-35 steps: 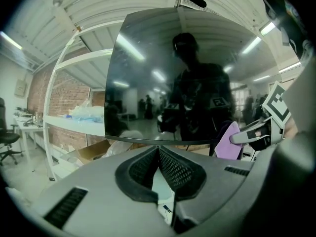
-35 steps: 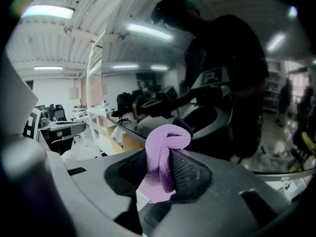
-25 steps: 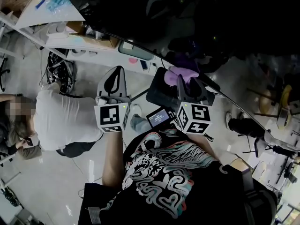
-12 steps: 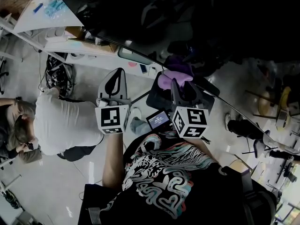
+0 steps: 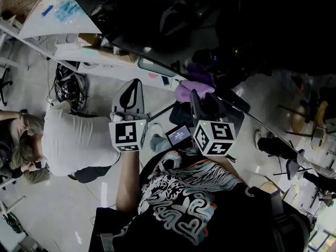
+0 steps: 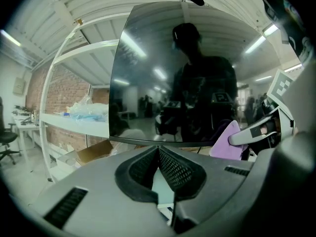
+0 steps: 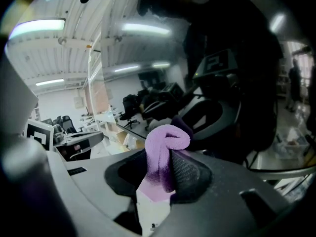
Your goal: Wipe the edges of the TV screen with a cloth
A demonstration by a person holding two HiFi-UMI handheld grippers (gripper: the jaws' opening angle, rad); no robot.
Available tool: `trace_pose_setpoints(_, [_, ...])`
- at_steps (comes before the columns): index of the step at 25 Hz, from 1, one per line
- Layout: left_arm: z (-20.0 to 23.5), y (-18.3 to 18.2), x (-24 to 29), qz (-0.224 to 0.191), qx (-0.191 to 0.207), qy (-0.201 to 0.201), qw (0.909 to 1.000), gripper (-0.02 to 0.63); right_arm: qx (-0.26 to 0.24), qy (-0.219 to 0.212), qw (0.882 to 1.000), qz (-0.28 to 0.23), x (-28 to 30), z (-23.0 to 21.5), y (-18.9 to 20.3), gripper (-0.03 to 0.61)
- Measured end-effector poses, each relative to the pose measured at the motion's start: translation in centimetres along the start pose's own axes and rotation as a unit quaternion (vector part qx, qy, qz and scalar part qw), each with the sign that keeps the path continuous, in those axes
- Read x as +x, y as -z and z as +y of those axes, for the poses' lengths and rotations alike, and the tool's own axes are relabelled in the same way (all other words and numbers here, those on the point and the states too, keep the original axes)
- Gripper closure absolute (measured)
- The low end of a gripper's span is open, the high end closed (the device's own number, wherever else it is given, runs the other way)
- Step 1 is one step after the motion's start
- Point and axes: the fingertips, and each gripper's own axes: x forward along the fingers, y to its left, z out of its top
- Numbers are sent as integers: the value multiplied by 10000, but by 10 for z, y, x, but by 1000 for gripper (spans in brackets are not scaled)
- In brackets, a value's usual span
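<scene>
My right gripper [image 7: 164, 174] has its jaws pinched on the purple cloth [image 7: 167, 141]. The cloth's folded length runs along them, looped end pointing out at the TV screen [image 5: 220, 25], by its lower edge. My left gripper [image 6: 158, 157] is pressed closed on nothing, facing the screen.

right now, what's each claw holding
Left claw: shut, nothing in it.
Right claw: shut on the purple cloth.
</scene>
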Motion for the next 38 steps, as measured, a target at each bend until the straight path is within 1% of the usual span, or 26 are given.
trace_pose_setpoints(12, [34,-5,9,-45,-32,-130,9999,595,330,-164,9993,66,24,26,-11,425])
trace_pose_setpoints(19, [54,-9,13,-45,-49,-169,9998,595,441,-255,9986,121,36,41,-15,425])
trace_pose_setpoints(27, [66,-11,20,-12,46,-230,9997,595,544,-395,9977,84,47,48,-15,425])
trace_pose_setpoints(31, [65,-26,19,-58,196,-225,9995,595,653,-374,9972,44,45,46,-18,426])
trace_pose_setpoints(33, [67,-27,17,-31,241,-209,9995,595,710,-357,9968,40,46,47,-18,426])
trace_pose_setpoints(38, [83,-30,17,-28,241,-195,9995,595,834,-348,9959,73,54,58,-20,426])
